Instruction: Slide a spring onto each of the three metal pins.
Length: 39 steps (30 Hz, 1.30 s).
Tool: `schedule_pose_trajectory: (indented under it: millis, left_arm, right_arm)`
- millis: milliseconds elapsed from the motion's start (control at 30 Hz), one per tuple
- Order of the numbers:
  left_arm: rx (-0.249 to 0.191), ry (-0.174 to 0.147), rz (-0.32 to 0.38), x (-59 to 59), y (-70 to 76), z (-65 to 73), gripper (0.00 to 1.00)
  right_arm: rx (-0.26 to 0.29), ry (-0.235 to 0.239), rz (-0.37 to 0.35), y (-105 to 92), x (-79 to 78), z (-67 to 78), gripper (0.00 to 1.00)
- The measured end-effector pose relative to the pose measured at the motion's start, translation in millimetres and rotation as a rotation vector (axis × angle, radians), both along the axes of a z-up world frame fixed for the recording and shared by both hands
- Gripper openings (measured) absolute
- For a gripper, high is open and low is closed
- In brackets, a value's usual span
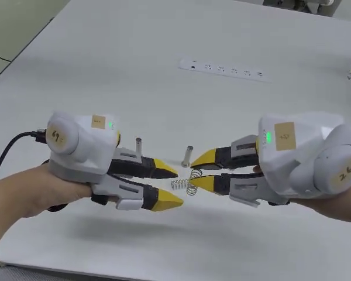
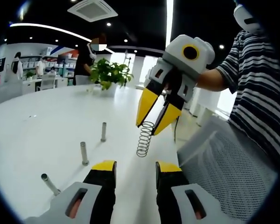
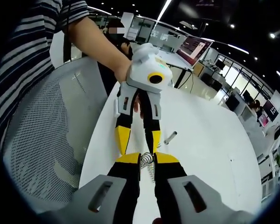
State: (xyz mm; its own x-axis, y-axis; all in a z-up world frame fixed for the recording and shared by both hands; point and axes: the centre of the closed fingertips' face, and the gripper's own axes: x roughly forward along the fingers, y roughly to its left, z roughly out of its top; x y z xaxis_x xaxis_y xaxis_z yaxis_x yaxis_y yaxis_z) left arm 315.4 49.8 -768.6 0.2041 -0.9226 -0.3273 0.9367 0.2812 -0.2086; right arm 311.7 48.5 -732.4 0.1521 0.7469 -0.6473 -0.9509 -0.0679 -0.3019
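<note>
All three pins [image 2: 84, 153] stand bare; the right gripper [image 2: 148, 129] pinches one spring [image 2: 143, 142] in near-closed jaws; the left gripper [image 2: 136, 165] gapes, holding nothing.

Rig noted: the left gripper [image 1: 172, 186] has a rounded white-and-grey plastic housing, black jaw arms and yellow wedge tips. It carries a small green indicator light [image 1: 111, 124], a square tan label [image 1: 97, 122], a round tan sticker with handwritten digits [image 1: 57, 137], and a thin black cable [image 1: 11, 146] at the rear. The right gripper [image 1: 196, 174] has the same build, light and tan markings. The person wears a short-sleeved dark-and-white striped shirt [image 2: 256, 84].
</note>
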Motion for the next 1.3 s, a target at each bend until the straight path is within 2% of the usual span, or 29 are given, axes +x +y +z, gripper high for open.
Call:
schedule_pose_trajectory:
  millis: [333,567,833,1000,1133,1300]
  left_arm:
    - [0.006,0.047,0.034,-5.0,19.9,-4.7,0.39]
    - [0.001,0.051,0.075,-2.3,35.2,-3.2,0.47]
    - [0.007,0.033,0.131,3.0,52.3,-0.5,0.62]
    - [0.021,0.024,0.179,9.3,66.6,-3.3,0.74]
    - [0.024,0.017,0.217,14.1,76.4,-4.5,0.8]
    - [0.024,0.013,0.26,18.4,85.1,-6.8,0.92]
  right_arm:
    - [-0.006,-0.011,-0.013,-4.2,5.6,-1.5,0.08]
    - [-0.012,-0.021,-0.017,-5.5,7.5,-2.2,0.08]
    - [-0.011,-0.029,-0.036,-9.2,13.6,-1.0,0.08]
    - [-0.016,-0.037,-0.044,-12.3,15.9,-1.1,0.08]
    - [-0.021,-0.043,-0.051,-15.0,18.0,-1.6,0.08]
    - [-0.025,-0.052,-0.064,-18.5,21.2,-1.7,0.08]
